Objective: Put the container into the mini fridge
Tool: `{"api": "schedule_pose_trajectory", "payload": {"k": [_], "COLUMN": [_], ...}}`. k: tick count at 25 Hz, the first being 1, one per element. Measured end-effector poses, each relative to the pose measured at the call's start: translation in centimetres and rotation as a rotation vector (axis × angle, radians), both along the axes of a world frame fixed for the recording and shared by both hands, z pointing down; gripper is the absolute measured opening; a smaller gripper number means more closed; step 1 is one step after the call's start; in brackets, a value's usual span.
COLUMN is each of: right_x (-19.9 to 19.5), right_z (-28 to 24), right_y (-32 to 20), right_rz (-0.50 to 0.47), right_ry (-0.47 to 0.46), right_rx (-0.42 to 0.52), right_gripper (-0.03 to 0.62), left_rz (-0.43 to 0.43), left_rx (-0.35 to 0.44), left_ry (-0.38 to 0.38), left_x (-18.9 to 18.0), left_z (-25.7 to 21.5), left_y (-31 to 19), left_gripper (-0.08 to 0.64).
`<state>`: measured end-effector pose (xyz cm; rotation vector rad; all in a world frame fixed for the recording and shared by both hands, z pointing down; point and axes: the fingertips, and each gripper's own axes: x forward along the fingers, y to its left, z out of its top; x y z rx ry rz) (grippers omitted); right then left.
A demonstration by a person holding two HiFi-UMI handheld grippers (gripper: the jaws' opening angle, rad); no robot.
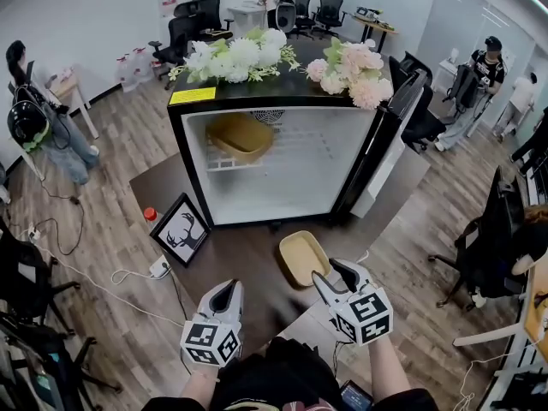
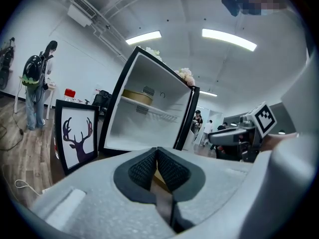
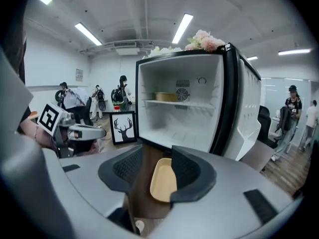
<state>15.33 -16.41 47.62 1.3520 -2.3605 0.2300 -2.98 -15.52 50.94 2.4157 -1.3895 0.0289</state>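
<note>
Head view: the container (image 1: 301, 255) lies on the table (image 1: 248, 259) at lower centre, in front of the open mini fridge (image 1: 300, 191). Your right tool (image 1: 332, 276) sits at its lower right edge, and your left tool (image 1: 224, 293) is at lower left.
Left gripper view: the tool's jaws are together and empty.
Right gripper view: the tool's jaws are partly apart, with the container showing in the gap, ungripped.
</note>
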Motion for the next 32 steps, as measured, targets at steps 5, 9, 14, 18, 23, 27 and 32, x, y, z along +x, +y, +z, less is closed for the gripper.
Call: {"api": "schedule_pose_trajectory", "payload": {"k": [5, 9, 14, 18, 23, 27, 32], "right_x": [-0.6, -0.6, -0.5, -1.4, -2.4, -2.3, -2.8], "right_z": [4.3, 7.9, 11.5, 14.3, 16.7, 18.7, 20.2], "right_y": [0.5, 0.5, -0.1, 0.1, -0.5, -0.5, -1.0], "right_rz": [-0.005, 0.035, 0.046, -0.020, -0.070, -0.105, -0.134], "right_ry": [0.004, 0.040, 0.097, 0.160, 0.231, 0.327, 0.383], "right_rx": [-0.092, -0.143, -0.210, -0.294, -0.357, -0.423, -0.458], "right_gripper": [0.164, 0.155, 0.155, 0.156, 0.155, 0.155, 0.136], "left_rz": [0.005, 0.003, -0.020, -0.049, -0.056, -0.078, -0.105], "left_rx": [-0.008, -0.020, -0.022, -0.042, -0.060, -0.075, -0.085], "left_ry": [-0.010, -0.018, -0.014, -0.029, -0.048, -0.050, -0.045], "left_x": [0.3, 0.4, 0.1, -0.4, -0.7, -1.4, -2.6], "left_z": [0.3, 0.6, 0.7, 1.2, 1.9, 2.2, 2.5], "left_y": [-0.1, -0.2, -0.6, -0.6, -0.7, -0.8, -1.2], "left_gripper": [0.009, 0.009, 0.009, 0.009, 0.009, 0.009, 0.009]}}
